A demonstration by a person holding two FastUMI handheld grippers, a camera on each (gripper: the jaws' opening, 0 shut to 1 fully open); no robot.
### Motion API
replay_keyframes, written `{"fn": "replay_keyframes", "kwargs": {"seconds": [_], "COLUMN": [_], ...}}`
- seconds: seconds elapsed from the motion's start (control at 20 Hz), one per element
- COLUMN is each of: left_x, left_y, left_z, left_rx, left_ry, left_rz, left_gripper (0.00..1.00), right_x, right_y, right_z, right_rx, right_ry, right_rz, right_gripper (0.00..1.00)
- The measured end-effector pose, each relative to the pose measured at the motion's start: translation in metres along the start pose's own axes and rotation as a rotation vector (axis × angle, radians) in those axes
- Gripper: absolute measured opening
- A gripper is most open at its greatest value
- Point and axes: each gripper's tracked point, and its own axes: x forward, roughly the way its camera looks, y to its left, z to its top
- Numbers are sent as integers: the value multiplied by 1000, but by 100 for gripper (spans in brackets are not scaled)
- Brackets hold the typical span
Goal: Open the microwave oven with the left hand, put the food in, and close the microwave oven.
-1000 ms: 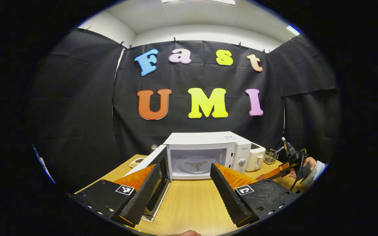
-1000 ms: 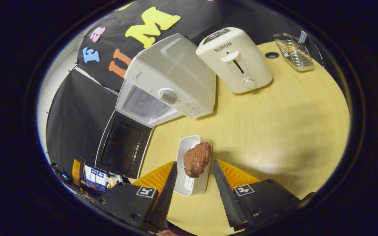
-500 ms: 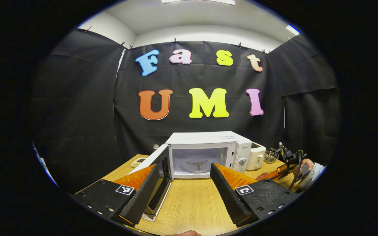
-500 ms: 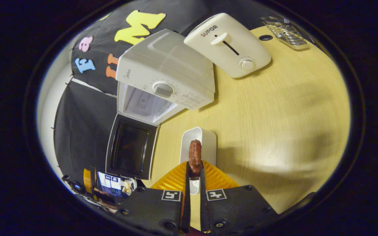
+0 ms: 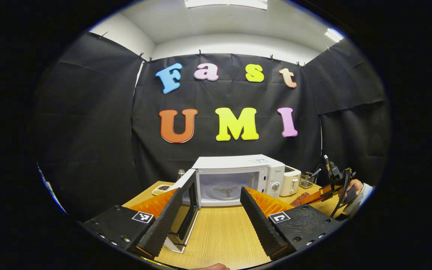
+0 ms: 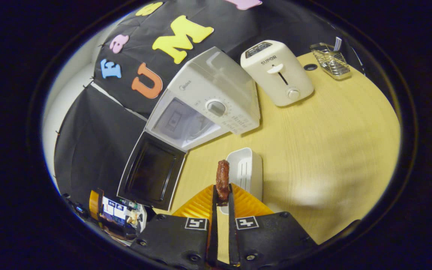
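Holding the food (image 6: pixel 222 180) between both fingers, your right gripper (image 6: pixel 221 200) is closed to a narrow gap on the lower end of the brown, meat-like piece, which stands upright above the fingertips. In the right gripper view the piece is lifted clear of the white tray (image 6: pixel 246 170), which lies on the wooden table (image 6: pixel 332 142) just beside and to the right of it. Ribs show on the tray's floor, and I see nothing lying on them.

Farther off stands the microwave oven (image 6: pixel 216 101) with its door (image 6: pixel 151 170) swung fully open to the left. In the left gripper view you look straight into its cavity (image 5: pixel 228 187); the glass turntable (image 5: pixel 225 191) sits on the floor of it with nothing on top. To the right of the microwave oven is a white toaster (image 6: pixel 278 73), and at the far right corner of the table a small wire basket (image 6: pixel 331 60); what it holds I cannot tell.

Your left gripper (image 5: pixel 210 213) is spread wide and holds nothing. It hangs over the near part of the table, with the open door just beside its left finger. At the far left edge, behind the door, a small dish (image 5: pixel 159 189) has something dark in it, too small to name. At the right edge of this view your other hand (image 5: pixel 354 187) is seen with its gripper and the food.
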Motion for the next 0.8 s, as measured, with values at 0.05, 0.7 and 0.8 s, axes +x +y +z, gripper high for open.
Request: {"fn": "replay_keyframes", "kwargs": {"seconds": [0.05, 0.7, 0.8], "left_x": [-4, -35, -35], "left_y": [3, 43, 49], "left_z": [1, 13, 15], "left_rx": [-9, -71, -83], "left_ry": [-6, -59, -64], "left_rz": [-6, -43, -44], "left_gripper": [96, 94, 94], "right_x": [1, 73, 97], "right_y": [9, 132, 145], "right_z": [0, 17, 20], "right_rx": [-10, -97, -81], "right_ry": [-37, -556, -605], "right_rz": [-1, 49, 32], "right_gripper": [15, 14, 14]}}
